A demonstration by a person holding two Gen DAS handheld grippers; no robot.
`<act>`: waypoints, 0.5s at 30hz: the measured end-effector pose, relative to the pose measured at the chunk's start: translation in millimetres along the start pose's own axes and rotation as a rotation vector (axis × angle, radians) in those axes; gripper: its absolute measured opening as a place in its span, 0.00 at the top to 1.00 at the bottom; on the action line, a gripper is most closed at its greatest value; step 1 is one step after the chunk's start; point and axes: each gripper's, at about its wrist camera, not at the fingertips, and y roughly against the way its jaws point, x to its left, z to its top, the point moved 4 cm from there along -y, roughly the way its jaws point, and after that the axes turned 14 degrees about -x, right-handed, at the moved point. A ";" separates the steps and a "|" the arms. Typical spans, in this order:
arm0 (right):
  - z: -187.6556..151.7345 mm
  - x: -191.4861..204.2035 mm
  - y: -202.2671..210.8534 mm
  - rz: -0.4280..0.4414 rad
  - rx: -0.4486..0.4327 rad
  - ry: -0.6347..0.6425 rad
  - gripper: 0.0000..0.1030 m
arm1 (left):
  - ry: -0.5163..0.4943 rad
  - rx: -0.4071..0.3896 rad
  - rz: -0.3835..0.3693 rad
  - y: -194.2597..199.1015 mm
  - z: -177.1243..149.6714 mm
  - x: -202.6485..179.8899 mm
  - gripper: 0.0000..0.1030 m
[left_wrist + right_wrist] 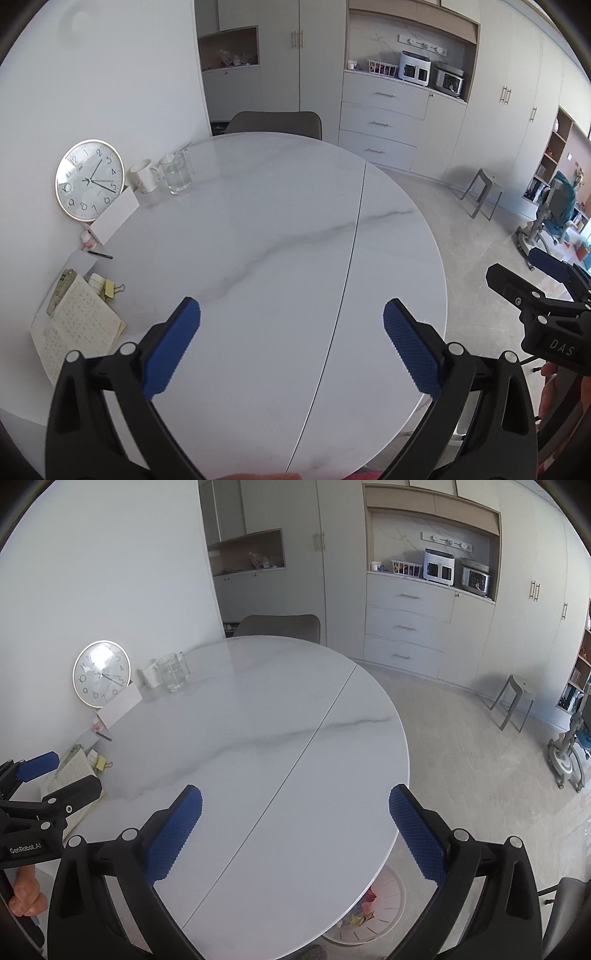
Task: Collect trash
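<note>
While both handheld grippers hang above a round white marble-look table (258, 229), neither carries anything: the left gripper (291, 345) has its blue-padded jaws spread wide with only bare tabletop between them, and the right gripper (295, 829) is likewise released, its pads framing the table's centre seam and near edge. From the left wrist view the right gripper appears at the far right, held out past the table rim over the floor; from the right wrist view the left gripper shows at the far left edge, with fingers (24, 895) of the person's hand curled around its handle below.

Trash sits off the table: colourful wrappers (364, 910) lie inside a white waste bin (388, 919) on the floor, partly tucked under the table's near right edge and seen only from the right wrist camera.

Along the table's wall side stand a wall clock (90, 180) propped against the wall, a white mug (144, 177) and a clear glass pitcher (177, 173) just beside it. Nearer the camera lie a white card (114, 218), a black pen (99, 254), a yellow binder clip (112, 289) and an open notebook (77, 328) of handwritten pages. A grey chair (275, 123) is pushed in at the far side, with cabinets (384, 122) behind and a grey stool (482, 194) on the floor.
</note>
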 end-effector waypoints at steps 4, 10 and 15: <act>-1.3 11.0 -6.1 -0.008 0.012 -0.003 0.02 | 0.005 0.018 -0.002 -6.7 -3.8 8.0 0.08; -4.3 16.8 -9.3 -0.022 0.025 -0.002 0.02 | 0.004 0.025 -0.016 -12.4 -3.9 12.8 0.08; -6.1 17.9 -8.9 -0.033 0.030 -0.001 0.02 | 0.004 0.032 -0.022 -14.0 -5.4 12.5 0.08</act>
